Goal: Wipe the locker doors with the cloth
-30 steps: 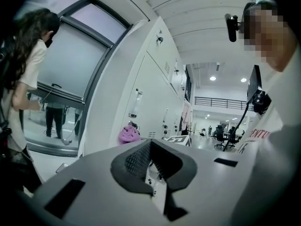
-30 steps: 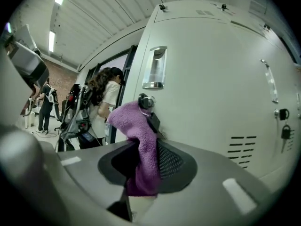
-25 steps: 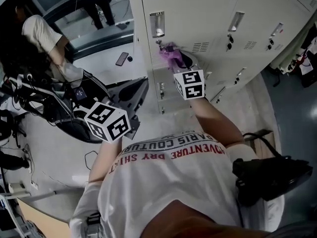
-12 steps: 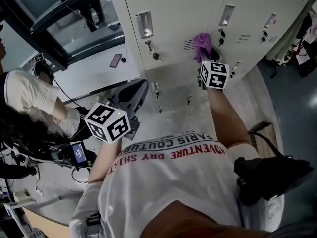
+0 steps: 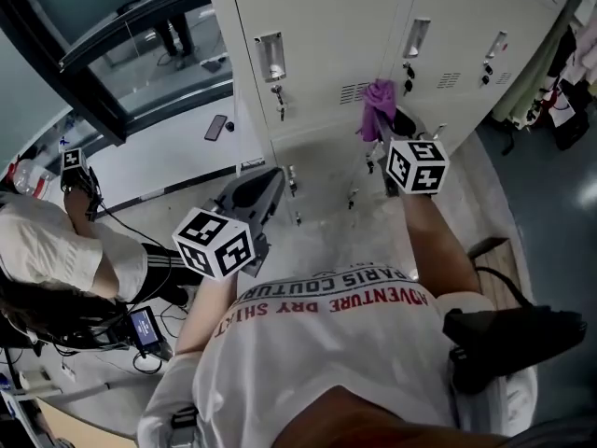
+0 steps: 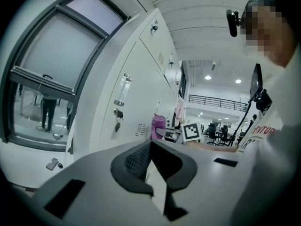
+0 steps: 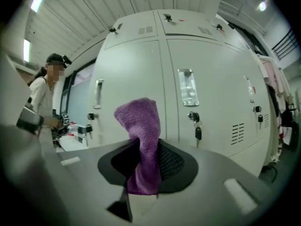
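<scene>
Pale grey locker doors [image 5: 317, 35] fill the top of the head view, each with a handle plate and a keyed lock. My right gripper [image 5: 384, 124] is shut on a purple cloth [image 5: 377, 104] that stands up out of its jaws, held close to a door beside a vent grille [image 5: 354, 91]. I cannot tell whether cloth and door touch. In the right gripper view the cloth [image 7: 141, 135] rises before the locker doors [image 7: 136, 65]. My left gripper [image 5: 258, 190] hangs lower at the left, shut and empty. In its own view the left gripper [image 6: 150, 161] faces along the locker [image 6: 136, 102].
A person in a white top [image 5: 56, 250] crouches at lower left among cables. A phone [image 5: 216, 126] lies on the white surface below a large window [image 5: 121, 17]. Keys [image 5: 280, 112] hang from locks. Clothes [image 5: 560, 63] hang at far right.
The right gripper carried the cloth rightward across the lockers, from the left door's lock to beside the vent, then slightly down. The left gripper stayed low and shut.
</scene>
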Demonstrator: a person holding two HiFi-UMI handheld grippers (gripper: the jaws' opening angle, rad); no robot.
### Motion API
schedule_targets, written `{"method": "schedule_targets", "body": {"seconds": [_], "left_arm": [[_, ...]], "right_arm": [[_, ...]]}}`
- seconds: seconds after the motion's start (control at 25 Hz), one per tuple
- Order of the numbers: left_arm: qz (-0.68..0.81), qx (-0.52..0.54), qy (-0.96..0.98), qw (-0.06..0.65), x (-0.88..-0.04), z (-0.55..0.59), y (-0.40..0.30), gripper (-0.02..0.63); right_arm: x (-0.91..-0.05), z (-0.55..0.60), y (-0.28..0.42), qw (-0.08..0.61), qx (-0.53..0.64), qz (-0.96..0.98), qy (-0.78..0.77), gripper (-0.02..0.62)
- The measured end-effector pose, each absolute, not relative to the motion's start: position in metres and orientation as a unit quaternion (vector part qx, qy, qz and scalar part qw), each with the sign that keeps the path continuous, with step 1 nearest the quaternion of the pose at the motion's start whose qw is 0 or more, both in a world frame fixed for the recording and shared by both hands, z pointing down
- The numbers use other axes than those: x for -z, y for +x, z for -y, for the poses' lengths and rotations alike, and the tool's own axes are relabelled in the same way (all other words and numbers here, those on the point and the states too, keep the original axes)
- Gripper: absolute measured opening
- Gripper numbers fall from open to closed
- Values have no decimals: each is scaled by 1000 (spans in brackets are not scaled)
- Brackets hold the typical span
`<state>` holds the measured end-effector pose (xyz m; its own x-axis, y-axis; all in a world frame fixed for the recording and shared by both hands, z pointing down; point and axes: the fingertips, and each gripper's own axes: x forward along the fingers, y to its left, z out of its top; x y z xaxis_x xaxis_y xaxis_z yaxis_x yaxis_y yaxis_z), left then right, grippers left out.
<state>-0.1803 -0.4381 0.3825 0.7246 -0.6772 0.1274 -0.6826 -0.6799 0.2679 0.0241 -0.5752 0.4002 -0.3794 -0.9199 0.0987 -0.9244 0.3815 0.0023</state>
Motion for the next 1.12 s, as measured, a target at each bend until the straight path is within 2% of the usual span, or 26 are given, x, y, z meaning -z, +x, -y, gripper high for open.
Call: {"method": "schedule_targets", "body": {"seconds": [0.2,0.4,0.72,0.96,1.12], "left_arm": [[361,-8,922,141,-374,399,-158,0],[362,1,923,133,-361,342,-131,0],[348,0,928,134,-386,158,-1,0],[334,-19,927,172,-414,-15,106,0],[329,-34,930,160,-397,-107,147,0]], "right_arm": [[-381,478,-11,82,-23,891,446,81],[-363,383,-13,73,-49,926,368,81],[-390,173,99,78,-59,930,355,81],[-410,-4,190,87,-93,932,339,81],[-398,-95,225,84,-94,935,332,81]]}}
